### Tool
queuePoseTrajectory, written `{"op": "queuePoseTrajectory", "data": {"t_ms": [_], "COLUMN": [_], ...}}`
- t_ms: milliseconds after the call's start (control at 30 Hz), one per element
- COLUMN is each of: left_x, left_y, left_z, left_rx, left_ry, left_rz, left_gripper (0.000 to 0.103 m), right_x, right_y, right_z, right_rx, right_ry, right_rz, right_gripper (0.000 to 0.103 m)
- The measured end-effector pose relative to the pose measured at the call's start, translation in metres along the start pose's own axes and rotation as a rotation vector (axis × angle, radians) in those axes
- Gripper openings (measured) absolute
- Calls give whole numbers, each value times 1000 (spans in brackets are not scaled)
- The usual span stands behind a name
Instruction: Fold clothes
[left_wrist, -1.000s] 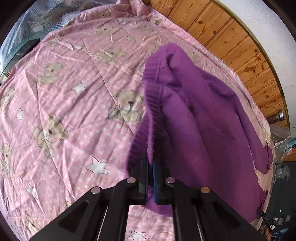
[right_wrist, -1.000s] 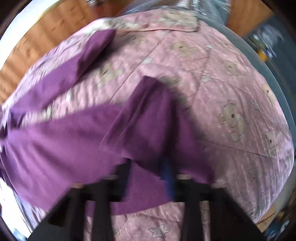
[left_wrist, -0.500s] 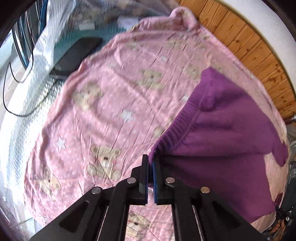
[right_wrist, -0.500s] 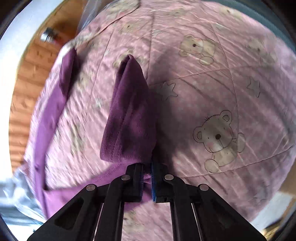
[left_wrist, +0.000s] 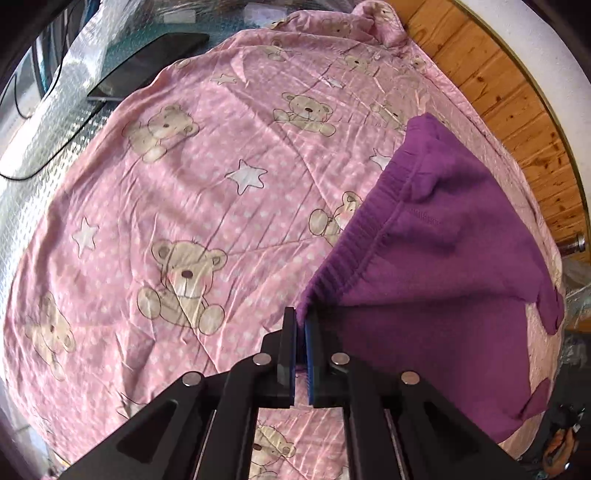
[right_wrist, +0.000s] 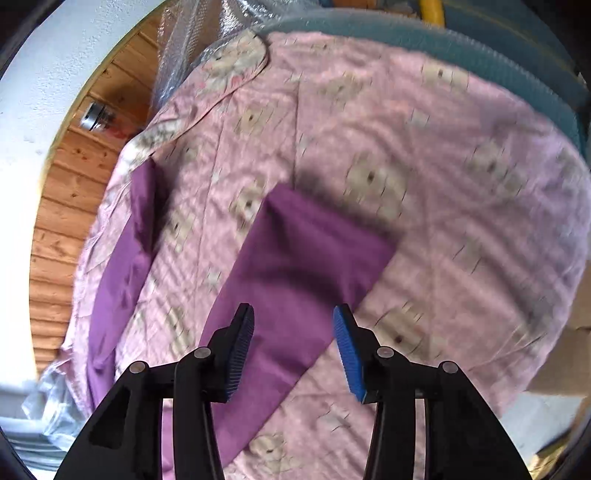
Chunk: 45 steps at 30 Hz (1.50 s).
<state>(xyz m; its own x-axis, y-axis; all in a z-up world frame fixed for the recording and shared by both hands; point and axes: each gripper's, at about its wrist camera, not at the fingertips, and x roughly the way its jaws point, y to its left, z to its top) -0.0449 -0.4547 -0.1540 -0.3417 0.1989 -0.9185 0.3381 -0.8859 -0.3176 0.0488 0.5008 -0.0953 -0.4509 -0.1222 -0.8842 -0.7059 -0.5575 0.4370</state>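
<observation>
A purple fleece garment (left_wrist: 439, 280) lies on a pink bedspread (left_wrist: 207, 206) printed with teddy bears and stars. My left gripper (left_wrist: 301, 325) is shut on the corner of its ribbed hem, and the cloth spreads away to the right. In the right wrist view a folded purple part of the garment (right_wrist: 295, 266) lies flat on the bedspread, with a second purple strip (right_wrist: 122, 266) further left. My right gripper (right_wrist: 293, 332) hangs open just above that folded part, with nothing between its blue pads (right_wrist: 347, 347).
Wooden wall panelling (left_wrist: 517, 122) runs along the bed's far side. A dark flat object (left_wrist: 147, 62) lies on silvery wrap beyond the bedspread's left edge. A teal edge (right_wrist: 498, 62) borders the bed in the right wrist view, and a metal knob (right_wrist: 94, 116) juts from the wall.
My right gripper has let go of the purple cloth and now stands open above it. The left gripper keeps its hold on the hem, and its view has shifted only slightly.
</observation>
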Motion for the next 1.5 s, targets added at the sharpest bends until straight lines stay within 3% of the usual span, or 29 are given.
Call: {"op": "queuePoseTrajectory", "data": {"t_ms": [100, 200, 300, 333, 400, 500, 667, 767, 833, 1000, 1067, 1100, 1133, 1167, 1233, 1300, 1400, 1500], "left_x": [-3, -3, -3, -3, -3, -13, -63, -91, -89, -28, -6, 0, 0, -3, -17, -35, -57, -62], "left_y": [-4, -8, -10, -10, -9, -10, -32, -42, -36, 9, 25, 31, 35, 37, 36, 29, 8, -27], "left_z": [-2, 3, 7, 8, 9, 21, 54, 61, 48, -15, -30, -34, -35, -35, -32, -28, -16, 13], "left_rx": [-11, -23, -49, -58, -76, -112, -69, 3, 43, 43, 6, -22, -54, -72, -44, 40, 192, 298], "left_ry": [0, 5, 0, -2, -8, -32, -94, -103, -55, 123, 151, 150, 140, 137, 123, 101, 85, 23], "left_rz": [-12, -22, -32, -34, -36, -69, -169, -198, -171, -71, -47, -42, -59, -70, -63, -16, 75, 43], "left_gripper": [4, 4, 4, 4, 3, 3, 3, 3, 3, 4, 11, 20, 22, 24, 42, 49, 53, 58], "right_x": [16, 28, 27, 27, 27, 3, -90, -109, -102, -32, -17, -16, -23, -31, -50, -65, -61, -31], "right_y": [-2, -14, -20, -19, -3, 32, 71, 50, 23, -62, -82, -87, -87, -86, -75, -51, 13, 98], "right_z": [-9, -14, -24, -25, -15, 9, 26, 13, 1, -35, -43, -45, -44, -42, -36, -26, -7, 4], "right_rx": [21, 124, 168, 156, 68, -34, -128, -107, -77, 15, 57, 70, 74, 79, 60, -10, -174, -358], "right_ry": [8, 9, -60, -81, -97, -163, -314, -310, -271, -86, -54, -51, -64, -79, -117, -156, -136, -86], "right_rz": [-5, -39, -17, -19, -5, 57, 155, 115, 48, -175, -201, -210, -229, -262, -315, -347, -236, -150], "right_gripper": [52, 52, 52, 47, 6, 3, 3, 3, 3, 3, 8, 9, 21, 28, 30, 35, 45, 48]}}
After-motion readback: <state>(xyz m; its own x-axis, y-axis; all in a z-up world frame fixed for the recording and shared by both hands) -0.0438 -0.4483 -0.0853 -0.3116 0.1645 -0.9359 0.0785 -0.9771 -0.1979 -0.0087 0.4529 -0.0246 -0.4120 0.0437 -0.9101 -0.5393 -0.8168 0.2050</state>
